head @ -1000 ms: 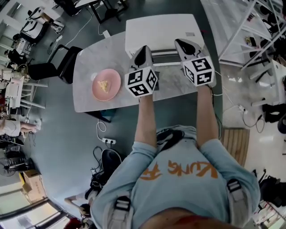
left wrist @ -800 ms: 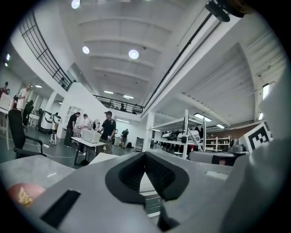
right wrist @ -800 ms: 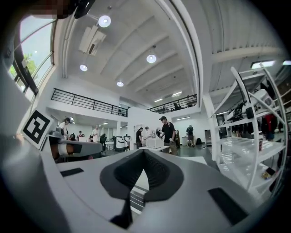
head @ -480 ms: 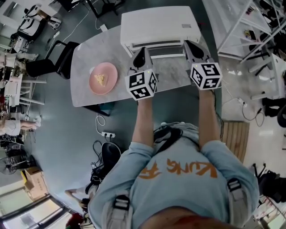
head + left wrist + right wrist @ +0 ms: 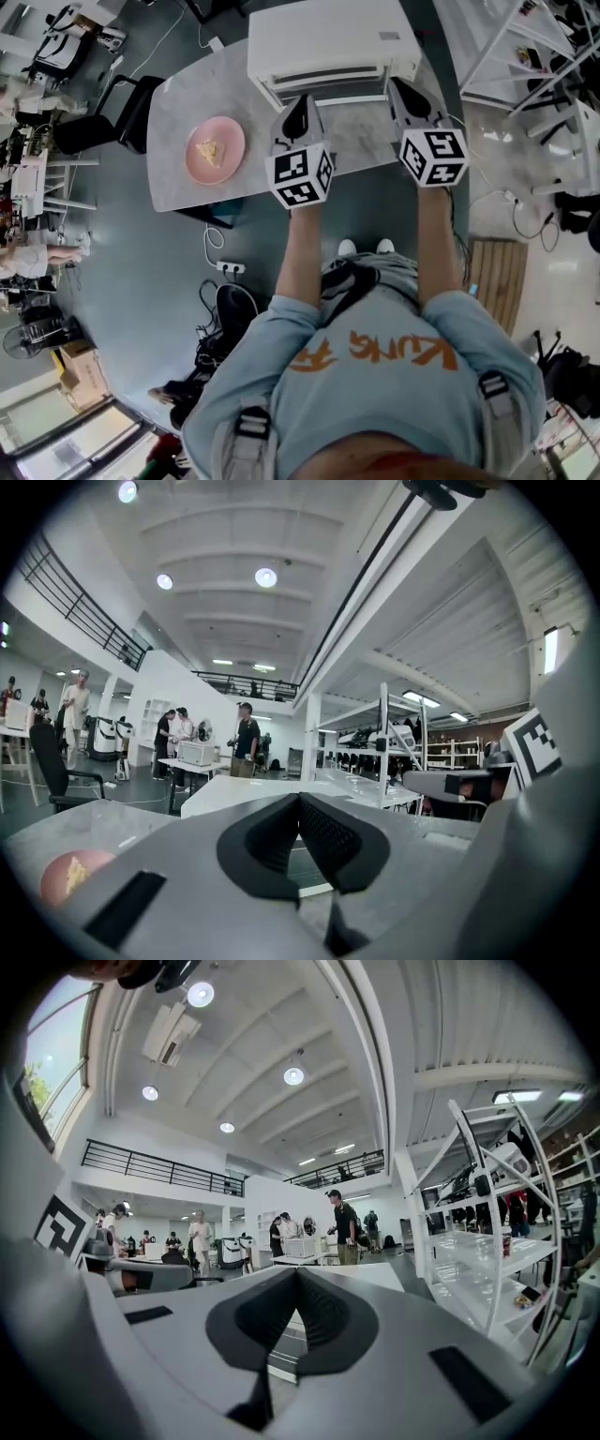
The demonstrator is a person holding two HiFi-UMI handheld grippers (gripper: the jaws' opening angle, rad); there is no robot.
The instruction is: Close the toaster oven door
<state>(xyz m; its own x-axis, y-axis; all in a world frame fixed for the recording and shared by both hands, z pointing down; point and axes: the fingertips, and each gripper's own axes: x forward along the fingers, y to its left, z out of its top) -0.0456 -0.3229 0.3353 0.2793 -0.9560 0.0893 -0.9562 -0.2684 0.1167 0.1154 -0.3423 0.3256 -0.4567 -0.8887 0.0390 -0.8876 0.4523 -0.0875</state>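
The white toaster oven (image 5: 328, 37) stands at the far edge of the marble table (image 5: 187, 103). Its front (image 5: 323, 84) shows as a narrow slatted strip, and no door leaf lies out over the table. My left gripper (image 5: 302, 101) is shut and empty, its tip just in front of the oven's left part. My right gripper (image 5: 397, 86) is also shut and empty, close to the oven's right front corner. In the left gripper view the black pads (image 5: 323, 841) meet before the oven's white top (image 5: 234, 794). The right gripper's pads (image 5: 323, 1316) are likewise closed.
A pink plate (image 5: 216, 150) with a piece of food lies on the table left of the oven, also low at the left as the plate (image 5: 66, 878). A black chair (image 5: 103, 136) stands left of the table, white shelving (image 5: 525, 47) to the right. People stand far off in the hall.
Both grippers have drawn back a little from the oven front, which their tips overlapped a second ago. The oven front now shows as a thinner strip. Both jaws stay shut.
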